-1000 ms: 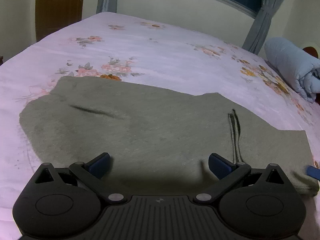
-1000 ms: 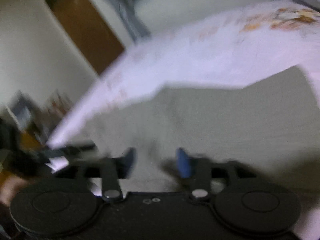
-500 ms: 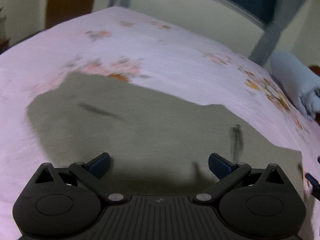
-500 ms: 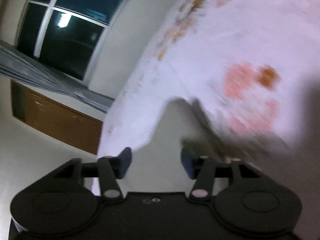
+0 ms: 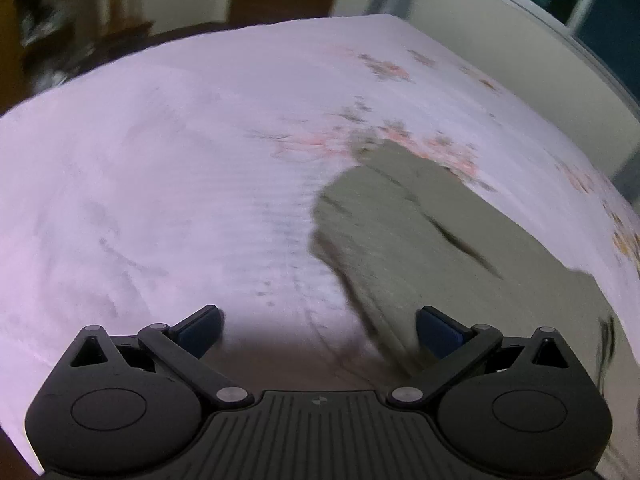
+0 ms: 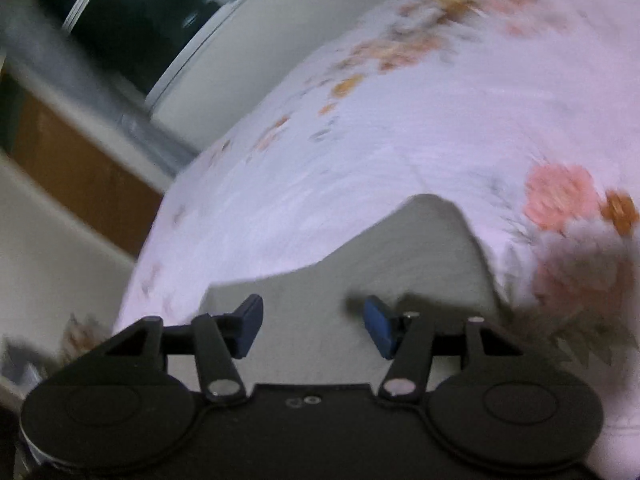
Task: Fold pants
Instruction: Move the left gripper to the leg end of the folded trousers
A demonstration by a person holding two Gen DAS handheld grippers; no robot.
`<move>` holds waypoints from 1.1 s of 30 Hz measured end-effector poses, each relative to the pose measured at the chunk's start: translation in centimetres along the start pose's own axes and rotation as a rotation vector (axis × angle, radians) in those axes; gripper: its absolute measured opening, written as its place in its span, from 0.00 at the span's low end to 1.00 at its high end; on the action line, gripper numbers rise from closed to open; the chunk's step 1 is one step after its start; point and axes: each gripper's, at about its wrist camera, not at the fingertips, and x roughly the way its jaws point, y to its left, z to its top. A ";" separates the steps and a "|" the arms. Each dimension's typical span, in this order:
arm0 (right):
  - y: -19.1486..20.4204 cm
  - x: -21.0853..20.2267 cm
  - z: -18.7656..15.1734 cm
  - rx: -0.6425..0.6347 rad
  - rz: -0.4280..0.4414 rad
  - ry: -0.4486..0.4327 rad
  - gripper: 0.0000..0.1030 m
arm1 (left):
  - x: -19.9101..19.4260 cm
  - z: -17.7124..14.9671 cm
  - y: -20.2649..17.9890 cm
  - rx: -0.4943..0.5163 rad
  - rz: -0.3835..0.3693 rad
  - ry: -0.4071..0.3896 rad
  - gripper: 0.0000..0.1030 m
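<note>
A: We find the pants [image 5: 460, 256] flat on the bed [image 5: 160, 200], long axis running up-right from the left gripper [image 5: 318, 330]. Its jaws stand wide and empty, the near edge between them.

B: We note the right gripper [image 6: 312, 326] half open and closing over cloth, no pinch yet. Bare sheet lies left.

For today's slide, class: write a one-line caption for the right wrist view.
Right gripper, jaws closing with nothing pinched, over grey pants on a floral bedsheet.
</note>
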 end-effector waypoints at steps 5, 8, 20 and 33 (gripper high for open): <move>2.3 0.5 -0.8 -0.019 0.030 0.029 0.49 | 2.3 1.3 0.9 -0.117 -0.060 0.050 1.00; 3.5 0.5 -2.2 -0.047 0.056 0.068 0.50 | 3.8 2.2 0.5 -0.140 -0.061 0.078 1.00; 2.9 2.3 -2.6 -0.004 0.055 0.105 0.54 | 6.3 3.5 -0.8 -0.153 -0.142 0.131 1.00; -0.4 1.2 -1.1 0.041 -0.008 0.045 0.53 | 6.2 3.1 -3.4 -0.084 -0.195 0.007 0.40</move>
